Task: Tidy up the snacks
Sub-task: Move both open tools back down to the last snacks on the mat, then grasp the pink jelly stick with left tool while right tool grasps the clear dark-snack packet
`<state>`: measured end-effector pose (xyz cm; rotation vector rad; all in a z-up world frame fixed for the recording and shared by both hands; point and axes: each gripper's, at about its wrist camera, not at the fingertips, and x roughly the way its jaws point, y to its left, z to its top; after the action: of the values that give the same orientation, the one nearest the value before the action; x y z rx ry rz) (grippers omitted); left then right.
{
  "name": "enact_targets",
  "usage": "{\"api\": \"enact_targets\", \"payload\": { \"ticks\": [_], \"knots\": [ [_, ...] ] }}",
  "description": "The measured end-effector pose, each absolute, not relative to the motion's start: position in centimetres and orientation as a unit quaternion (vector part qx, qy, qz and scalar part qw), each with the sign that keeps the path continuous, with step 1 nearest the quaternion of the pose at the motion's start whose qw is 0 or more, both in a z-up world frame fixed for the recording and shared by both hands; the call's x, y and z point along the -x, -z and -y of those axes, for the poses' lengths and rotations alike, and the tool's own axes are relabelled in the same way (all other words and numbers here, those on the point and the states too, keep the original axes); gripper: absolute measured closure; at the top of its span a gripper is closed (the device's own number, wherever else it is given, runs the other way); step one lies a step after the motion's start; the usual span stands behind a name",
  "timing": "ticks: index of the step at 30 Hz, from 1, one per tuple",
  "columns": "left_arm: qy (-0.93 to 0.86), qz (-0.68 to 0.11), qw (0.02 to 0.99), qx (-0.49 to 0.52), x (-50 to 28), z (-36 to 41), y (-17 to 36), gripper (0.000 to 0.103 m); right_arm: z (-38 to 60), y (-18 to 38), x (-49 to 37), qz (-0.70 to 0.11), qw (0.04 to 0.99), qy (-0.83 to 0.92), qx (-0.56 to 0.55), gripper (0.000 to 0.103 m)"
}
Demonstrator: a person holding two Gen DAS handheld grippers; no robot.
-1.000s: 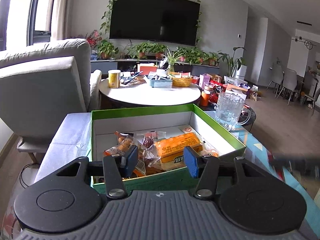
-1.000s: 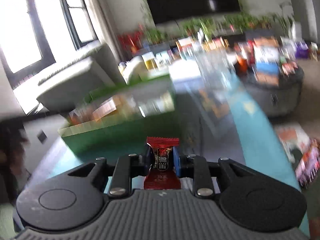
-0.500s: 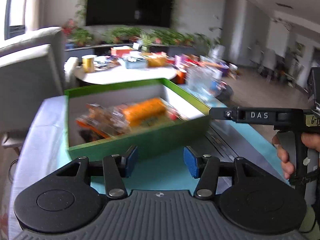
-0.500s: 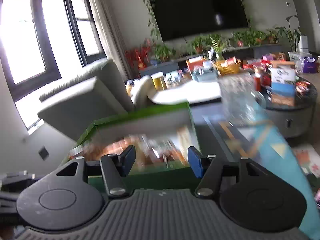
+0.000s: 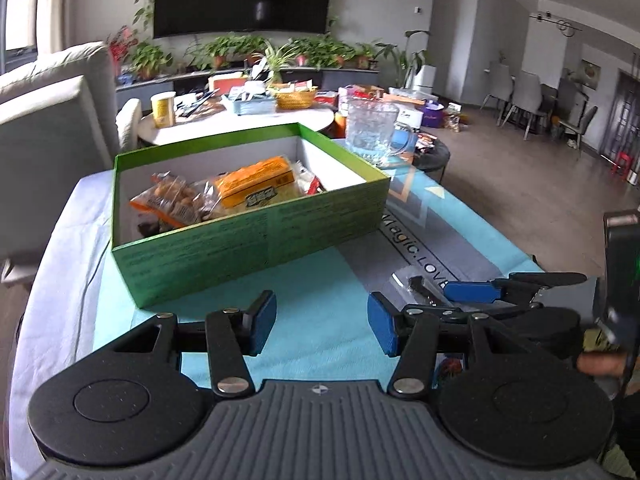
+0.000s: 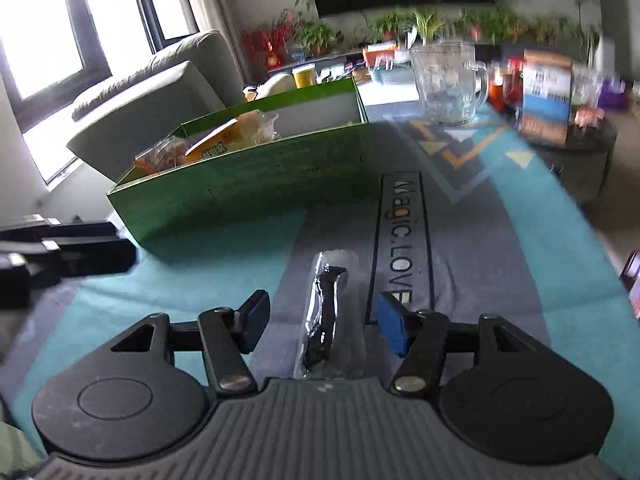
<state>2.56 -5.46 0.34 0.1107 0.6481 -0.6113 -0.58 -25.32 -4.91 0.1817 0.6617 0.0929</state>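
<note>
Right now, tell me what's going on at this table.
A person is sorting snacks into a green box with two handheld grippers. The box already holds several packets, including an orange one. The right gripper is open with a dark snack in a clear wrapper lying on the mat between its fingers, not gripped. The left gripper is open and empty, near the box.
</note>
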Motion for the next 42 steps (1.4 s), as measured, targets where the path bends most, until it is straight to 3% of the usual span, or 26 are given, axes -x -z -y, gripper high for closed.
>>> {"api": "enact_targets", "payload": {
  "ticks": [2,3,4,23,25,30,34,42],
  "knots": [
    [0.292,-0.32,0.9,-0.048,-2.1,5.4,-0.4,0.055,24.8,5.1,0.8,-0.32,0.945,-0.036,-0.062,0.049],
    [0.293,-0.322,0.899,-0.047,-1.9,5.4,-0.4,0.055,24.4,5.2,0.9,-0.317,0.947,-0.023,-0.046,0.066],
    [0.295,-0.323,0.898,-0.047,-1.6,5.5,-0.4,0.055,24.6,5.2,1.0,-0.316,0.948,-0.013,-0.034,0.072],
    [0.421,-0.36,0.82,-0.14,4.6,10.1,1.6,0.054,28.4,2.2,5.4,-0.253,0.962,-0.001,-0.102,0.072],
    [0.412,-0.37,0.822,-0.133,4.3,10.0,1.7,0.048,28.6,2.3,5.4,-0.253,0.962,-0.002,-0.105,0.072],
    [0.37,-0.415,0.825,-0.096,2.8,10.7,2.5,0.046,28.7,2.5,5.1,-0.254,0.96,-0.006,-0.113,0.072],
    [0.355,-0.427,0.824,-0.112,2.4,12.2,2.9,0.022,28.3,2.5,5.2,-0.254,0.961,-0.013,-0.106,0.072],
    [0.319,-0.467,0.819,-0.1,1.2,13.9,4.1,0.019,28.7,2.4,5.6,-0.249,0.962,-0.006,-0.109,0.072]
  ]
}}
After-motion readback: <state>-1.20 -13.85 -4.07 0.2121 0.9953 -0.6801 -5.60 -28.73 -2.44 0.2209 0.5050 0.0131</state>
